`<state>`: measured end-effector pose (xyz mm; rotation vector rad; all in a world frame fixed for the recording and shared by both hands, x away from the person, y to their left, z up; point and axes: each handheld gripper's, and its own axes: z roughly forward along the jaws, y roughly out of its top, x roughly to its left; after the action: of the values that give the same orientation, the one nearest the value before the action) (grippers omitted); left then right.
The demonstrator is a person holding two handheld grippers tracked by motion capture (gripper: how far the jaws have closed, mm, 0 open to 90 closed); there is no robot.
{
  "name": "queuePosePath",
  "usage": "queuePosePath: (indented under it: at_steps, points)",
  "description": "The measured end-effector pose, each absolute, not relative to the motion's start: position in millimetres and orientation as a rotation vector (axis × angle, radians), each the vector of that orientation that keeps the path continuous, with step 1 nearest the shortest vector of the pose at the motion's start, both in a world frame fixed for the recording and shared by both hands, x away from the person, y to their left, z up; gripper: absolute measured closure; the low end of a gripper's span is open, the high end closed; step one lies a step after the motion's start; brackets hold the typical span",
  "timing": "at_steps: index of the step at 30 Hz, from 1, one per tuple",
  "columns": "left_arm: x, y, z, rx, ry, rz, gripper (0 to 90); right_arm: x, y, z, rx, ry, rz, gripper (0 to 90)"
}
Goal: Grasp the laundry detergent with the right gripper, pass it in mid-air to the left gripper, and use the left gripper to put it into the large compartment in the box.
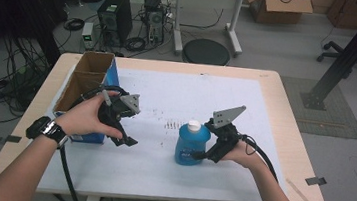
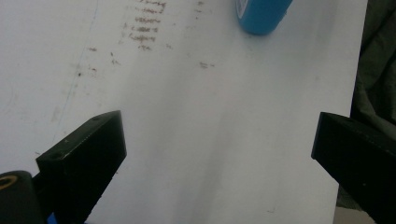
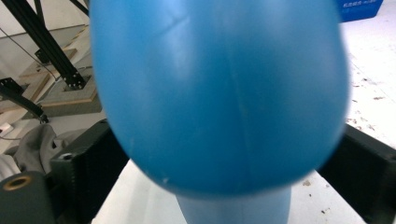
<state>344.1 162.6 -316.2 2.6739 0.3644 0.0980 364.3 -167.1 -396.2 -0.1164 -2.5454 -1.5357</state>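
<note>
A blue bottle (image 1: 192, 144) with a white cap (image 1: 193, 126) stands upright near the middle of the white table top (image 1: 177, 95). My right gripper (image 1: 193, 153) reaches in from the right at the bottle's lower body. In the right gripper view the bottle (image 3: 219, 93) sits between the two black jaws and its sides meet both pads. My left gripper (image 1: 125, 132) hovers left of the bottle, apart from it. Its jaws stand wide open (image 2: 219, 140) over bare table, with the bottle's base (image 2: 261, 16) farther off.
An open cardboard box with blue sides (image 1: 88, 78) stands at the table's left edge, just behind my left hand. Brown smudges (image 1: 171, 125) mark the white surface. Beyond the table are a round stool (image 1: 205, 51), computer towers and cables on the floor.
</note>
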Motion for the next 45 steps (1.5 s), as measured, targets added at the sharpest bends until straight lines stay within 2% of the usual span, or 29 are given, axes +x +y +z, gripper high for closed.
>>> queuePosePath:
  at_steps: [25, 45]
  points:
    - [343.8, 160.7, -314.1, 2.671, 0.359, 0.096, 3.7, 364.2, -168.3, -402.4, -0.049, -2.520, -1.580, 26.0]
    - [344.0, 160.7, -313.7, 2.666, 0.353, 0.097, 3.7, 363.9, -165.4, -405.8, -0.035, -2.539, -1.593, 35.3]
